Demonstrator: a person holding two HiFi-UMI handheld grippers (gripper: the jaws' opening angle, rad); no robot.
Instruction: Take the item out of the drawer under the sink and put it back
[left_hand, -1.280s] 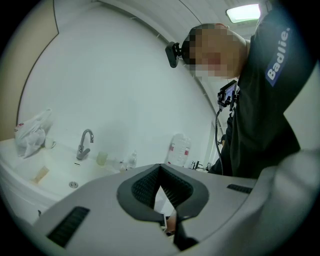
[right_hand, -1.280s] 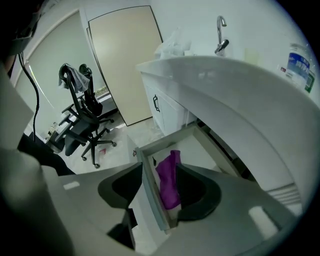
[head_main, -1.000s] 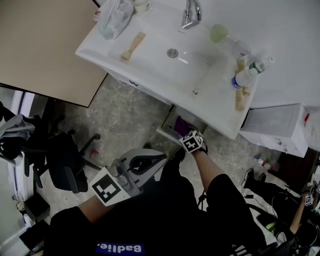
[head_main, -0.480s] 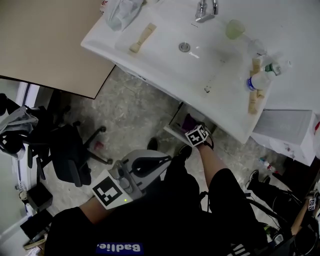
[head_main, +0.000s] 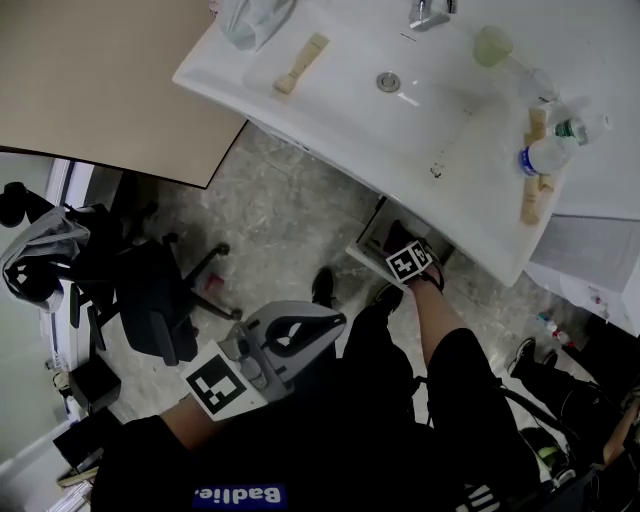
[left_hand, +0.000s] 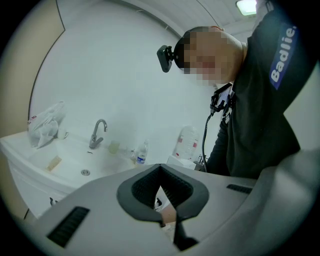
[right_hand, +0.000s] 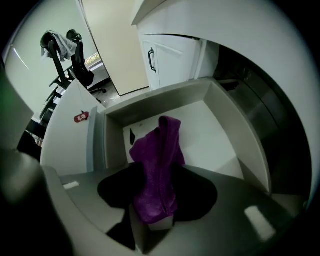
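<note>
- Under the white sink (head_main: 330, 110), the right gripper (right_hand: 155, 220) is clamped on one end of a purple cloth (right_hand: 157, 165). The rest of the fabric stretches away from the jaws over the open drawer (right_hand: 220, 150).
- Whether the cloth's far end touches the drawer's pale floor cannot be told. A small dark shadow lies on the floor just left of it.
- The left gripper (left_hand: 162, 220) is held low near the person's lap, well apart from the drawer. Its jaws are closed tip to tip with nothing between them.
- The cloth looks plush, light and limp. It will likely sag and fold rather than hold a shape, and nothing about it appears fragile.
- Its nap should keep it from slipping. A bunched fold, such as the one now pinched, looks a surer hold than a single thin edge.
- The trailing end may drag on the drawer's near wall or catch on its front, so it probably needs lifting clear before travel.
</note>
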